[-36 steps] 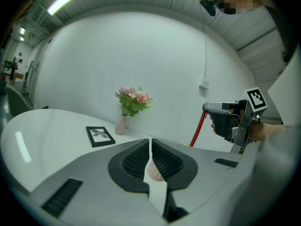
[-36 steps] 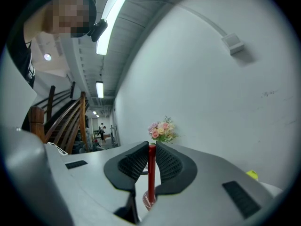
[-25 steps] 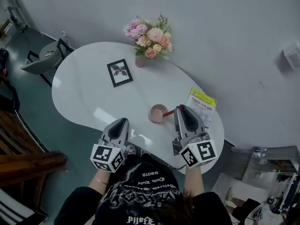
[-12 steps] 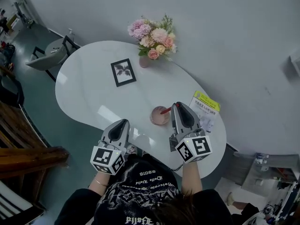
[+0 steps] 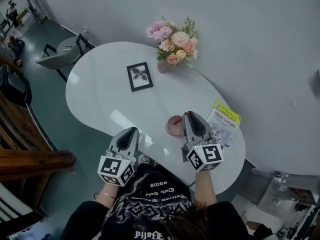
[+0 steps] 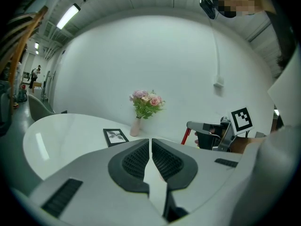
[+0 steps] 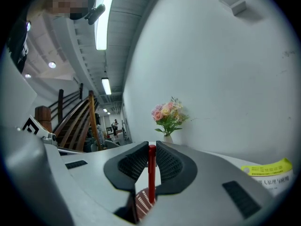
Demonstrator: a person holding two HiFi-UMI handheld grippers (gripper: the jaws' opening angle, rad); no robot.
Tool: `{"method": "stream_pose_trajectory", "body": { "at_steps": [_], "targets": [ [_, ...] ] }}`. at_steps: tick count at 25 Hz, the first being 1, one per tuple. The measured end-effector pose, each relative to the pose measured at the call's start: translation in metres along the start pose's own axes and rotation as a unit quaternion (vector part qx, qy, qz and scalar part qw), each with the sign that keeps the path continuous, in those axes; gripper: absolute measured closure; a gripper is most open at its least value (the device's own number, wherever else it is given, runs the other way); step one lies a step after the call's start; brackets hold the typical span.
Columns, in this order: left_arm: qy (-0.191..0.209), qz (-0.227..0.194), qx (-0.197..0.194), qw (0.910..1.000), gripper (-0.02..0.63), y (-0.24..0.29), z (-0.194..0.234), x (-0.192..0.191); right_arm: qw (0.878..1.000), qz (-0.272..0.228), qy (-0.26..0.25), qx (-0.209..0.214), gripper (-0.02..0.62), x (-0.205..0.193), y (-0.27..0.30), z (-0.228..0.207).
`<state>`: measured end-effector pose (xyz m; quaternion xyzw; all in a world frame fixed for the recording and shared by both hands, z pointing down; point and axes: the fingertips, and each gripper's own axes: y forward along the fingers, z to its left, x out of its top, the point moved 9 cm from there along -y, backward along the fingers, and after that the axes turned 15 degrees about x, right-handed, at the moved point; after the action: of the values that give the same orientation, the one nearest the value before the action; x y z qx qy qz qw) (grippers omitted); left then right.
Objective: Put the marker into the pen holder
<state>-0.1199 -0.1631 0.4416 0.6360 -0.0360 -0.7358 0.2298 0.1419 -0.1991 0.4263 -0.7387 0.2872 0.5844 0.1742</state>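
A person seated at a white, bean-shaped worktop holds a two-fingered gripper in each hand. We take the pink mesh pen holder, near the worktop's front edge, as our landmark.

The right gripper sits just right of the pen holder. Its fingers are narrowed onto a red marker, which stands upright between the ribbed pads. From the head view, the marker reaches out over the holder's mouth. In the right gripper view its lower end lines up with the mesh wall of the pen holder below the fingers. We cannot tell whether the tip is already inside.

The left gripper hangs to the left of the pen holder, well apart from it and near the front edge. Its fingers are pressed together with nothing between them. Its own view looks across to the marker in the other gripper.

Beyond the pen holder, at the far edge, we see a pink vase of pastel flowers. A black picture frame lies flat beyond the holder and to its left. A leaflet with a yellow-green band lies to the holder's right, past the right gripper. A grey chair stands off the worktop, far to the holder's left.
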Motion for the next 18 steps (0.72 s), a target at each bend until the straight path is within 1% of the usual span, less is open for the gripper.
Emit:
{"method": "stream_pose_trajectory", "body": {
  "at_steps": [8,12,18],
  "targets": [
    [-0.001,0.003,0.014,0.9999,0.571,0.0,0.003,-0.002,1.0,0.013,0.02,-0.008,0.523,-0.024,0.003,-0.008],
    [0.004,0.007,0.018,0.9998,0.571,0.0,0.002,-0.006,0.999,0.014,0.034,-0.004,0.523,-0.034,0.004,-0.012],
    [0.008,0.019,0.025,0.9995,0.571,0.0,0.003,-0.013,0.999,0.026,0.041,0.0,0.523,-0.046,0.007,-0.013]
  ]
}}
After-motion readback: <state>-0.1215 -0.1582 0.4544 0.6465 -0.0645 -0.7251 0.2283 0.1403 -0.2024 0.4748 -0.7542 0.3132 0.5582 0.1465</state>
